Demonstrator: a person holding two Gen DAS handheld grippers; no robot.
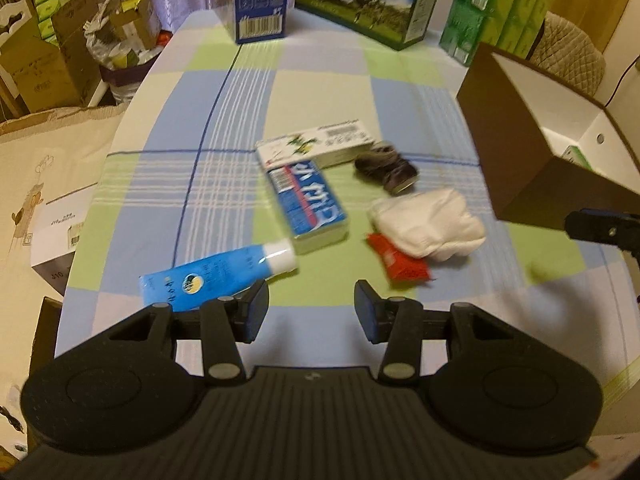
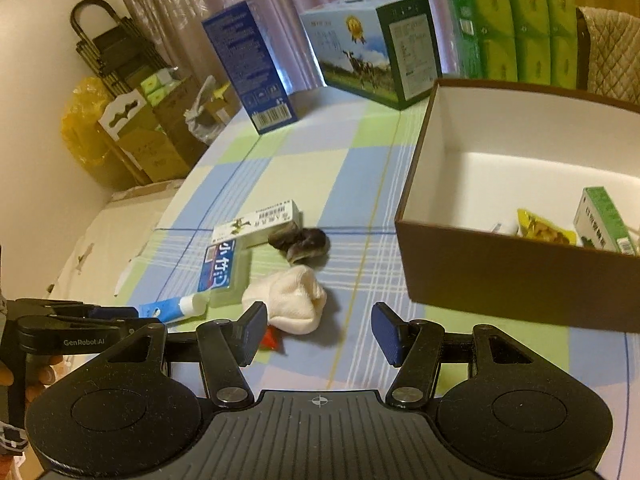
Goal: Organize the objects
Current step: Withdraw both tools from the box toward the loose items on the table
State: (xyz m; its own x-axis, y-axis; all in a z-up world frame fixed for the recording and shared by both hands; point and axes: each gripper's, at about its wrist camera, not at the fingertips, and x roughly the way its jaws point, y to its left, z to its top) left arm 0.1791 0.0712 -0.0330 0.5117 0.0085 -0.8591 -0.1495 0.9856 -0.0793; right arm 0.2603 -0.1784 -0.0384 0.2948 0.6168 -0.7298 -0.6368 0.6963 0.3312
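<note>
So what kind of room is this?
Probably a room in someone's home. A checked tablecloth covers the table, curtains hang behind it, and tissue packs and cardboard boxes are stacked around.

At the far end of your bench stand a blue carton (image 2: 250,68), a cow-printed box (image 2: 372,50) and green tissue packs (image 2: 516,20), with cardboard boxes (image 1: 48,56) beyond its left edge.

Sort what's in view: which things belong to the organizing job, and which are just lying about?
Job:
brown box
blue tube
blue packet
white carton
dark scrunchie
white cloth
red packet
left claw and right claw, both open

Lying about:
milk carton
tall blue box
green tissue packs
</note>
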